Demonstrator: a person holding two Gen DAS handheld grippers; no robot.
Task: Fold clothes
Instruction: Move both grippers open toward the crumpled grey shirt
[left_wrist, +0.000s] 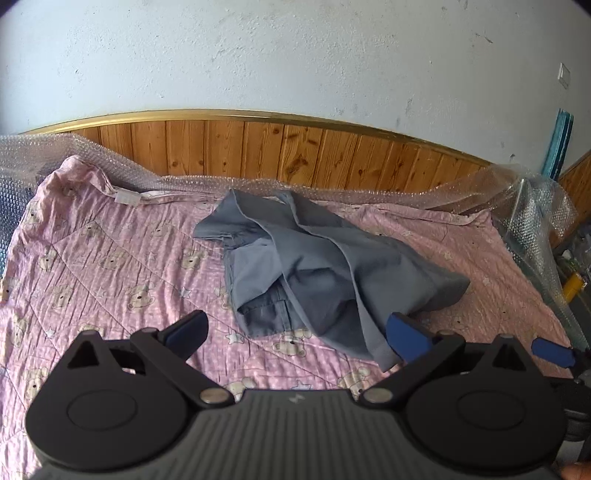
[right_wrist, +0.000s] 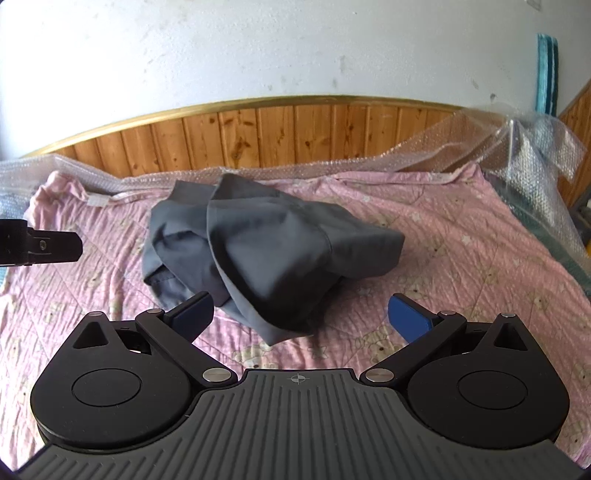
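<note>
A crumpled grey-blue garment (left_wrist: 314, 266) lies in a heap on the pink bear-print quilt (left_wrist: 110, 266), towards the far middle of the bed. My left gripper (left_wrist: 297, 334) is open wide just short of the garment's near edge, its right pad close beside a hanging fold and nothing pinched. In the right wrist view the same garment (right_wrist: 266, 243) looks darker. My right gripper (right_wrist: 301, 315) is open in front of its near hem, with the pads apart from the cloth. One finger (right_wrist: 55, 245) of the left gripper shows at the left edge.
A wooden headboard (left_wrist: 258, 147) with a gold rim runs along the far side under a white wall. Bubble wrap (left_wrist: 258, 186) lines the far edge and piles up at the right corner (right_wrist: 535, 162). A teal strip (right_wrist: 546, 70) hangs on the wall.
</note>
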